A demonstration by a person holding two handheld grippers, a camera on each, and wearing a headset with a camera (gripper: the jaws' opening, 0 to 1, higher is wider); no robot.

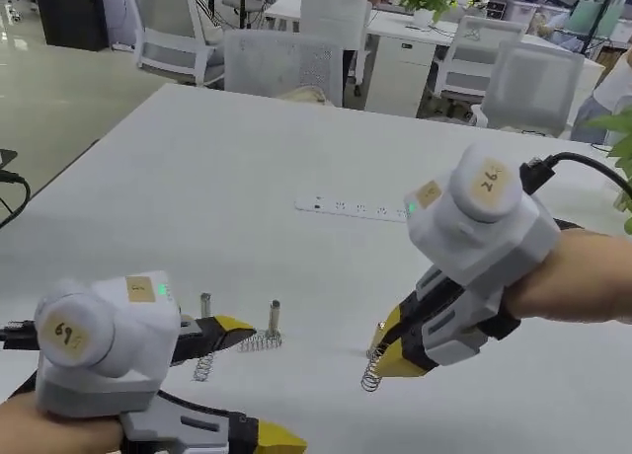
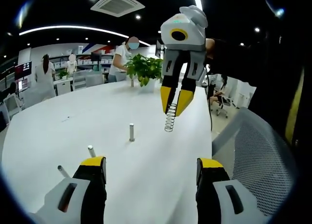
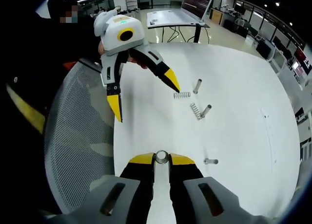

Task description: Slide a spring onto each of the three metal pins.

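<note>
- Currently, in the head view, the right gripper (image 1: pixel 383 351) has its fingers clamped on the top coils of a spring (image 1: pixel 372 373), which hangs below them over the worktop (image 1: pixel 296 148). A first pin (image 1: pixel 205 304) and a second pin (image 1: pixel 275 316) stand at 9 to 10 o'clock from it. A first loose spring (image 1: pixel 203 365) lies at 6 o'clock from the first pin. A second loose spring (image 1: pixel 260 341) lies by the second pin's base.
- The left gripper (image 1: pixel 257 382), at 7 o'clock in this view, has its fingers apart and holds nothing.
- In the left gripper view, the held spring hangs roughly upright with its lower end free. A third pin (image 2: pixel 131 132) stands near that end, at 9 o'clock from it, and is probably the target. Carry the open end over the pin tip, then lower along the pin's axis. A sideways nudge could topple the pin.
- In the right gripper view, the spring appears end-on between the fingers at 6 o'clock, with the third pin at 3 o'clock from it. Use the bore as a sight. No pin carries a spring yet. Part the fingers only after several coils surround the pin.
</note>
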